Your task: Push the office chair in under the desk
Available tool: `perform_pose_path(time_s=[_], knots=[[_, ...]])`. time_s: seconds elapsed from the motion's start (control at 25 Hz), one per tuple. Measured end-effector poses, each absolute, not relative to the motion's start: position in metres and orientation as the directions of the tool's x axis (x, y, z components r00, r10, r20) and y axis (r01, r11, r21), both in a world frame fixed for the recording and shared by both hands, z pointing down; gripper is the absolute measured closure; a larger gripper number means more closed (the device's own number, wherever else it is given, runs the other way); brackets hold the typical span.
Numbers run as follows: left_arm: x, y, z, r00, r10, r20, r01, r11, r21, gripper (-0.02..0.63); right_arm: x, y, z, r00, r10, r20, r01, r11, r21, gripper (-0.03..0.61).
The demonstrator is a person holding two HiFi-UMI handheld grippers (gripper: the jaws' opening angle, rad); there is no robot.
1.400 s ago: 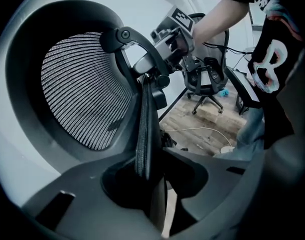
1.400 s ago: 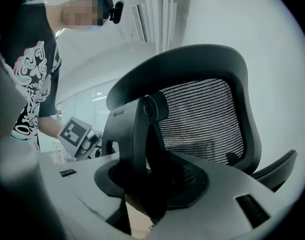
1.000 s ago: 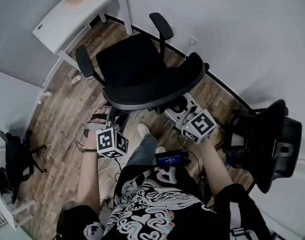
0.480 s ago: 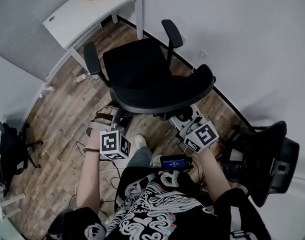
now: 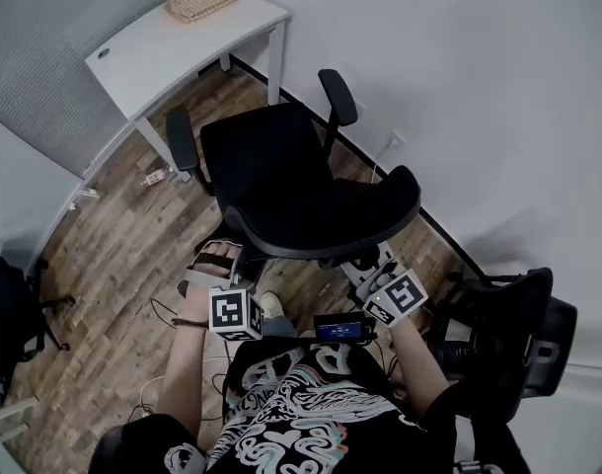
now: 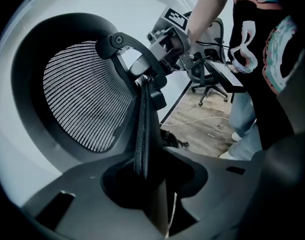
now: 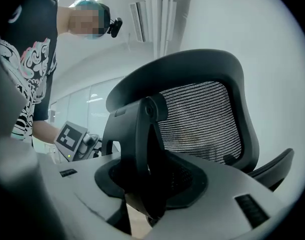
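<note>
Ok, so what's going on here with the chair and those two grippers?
A person stands behind the black office chair with a handheld gripper in each hand. The left gripper and the right gripper each have their fingers closed on the frame at the rear of the chair's backrest. The chair faces the white desk but stands short of it, its seat not yet under the desktop.

Open floor [image 5: 210, 95] — between office chair [image 5: 281, 181] and desk [image 5: 173, 42]
</note>
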State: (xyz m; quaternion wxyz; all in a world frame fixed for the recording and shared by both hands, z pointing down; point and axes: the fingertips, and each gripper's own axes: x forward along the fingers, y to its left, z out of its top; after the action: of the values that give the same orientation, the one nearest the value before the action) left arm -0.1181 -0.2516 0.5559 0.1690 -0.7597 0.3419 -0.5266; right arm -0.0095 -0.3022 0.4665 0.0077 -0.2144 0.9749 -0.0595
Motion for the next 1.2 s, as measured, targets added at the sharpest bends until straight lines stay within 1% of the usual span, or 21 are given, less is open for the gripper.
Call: perform_pose_path(time_s=[0.48, 0.84, 1.2], knots=[[-0.137, -0.276, 0.556, 0.191, -0.707, 0.681, -0.355, -0.696, -0.624, 0.477, -0.030, -0.330, 0.467, -0.914, -0.406, 0.010, -0.404, 0.906, -0.125, 0.407], [-0.148, -0.289, 0.554, 0.172, -0.708, 0.685, -0.383, -0.689, -0.616, 0.477, -0.044, -0.346, 0.464, -0.930, -0.366, 0.016, -0.365, 0.924, -0.117, 0.407], [-0.144, -0.301, 0.552, 0.151, -0.714, 0.684, -0.409, -0.675, -0.614, 0.477, -0.044, -0.363, 0.459, -0.945, -0.326, 0.015, -0.326, 0.938, -0.117, 0.407]])
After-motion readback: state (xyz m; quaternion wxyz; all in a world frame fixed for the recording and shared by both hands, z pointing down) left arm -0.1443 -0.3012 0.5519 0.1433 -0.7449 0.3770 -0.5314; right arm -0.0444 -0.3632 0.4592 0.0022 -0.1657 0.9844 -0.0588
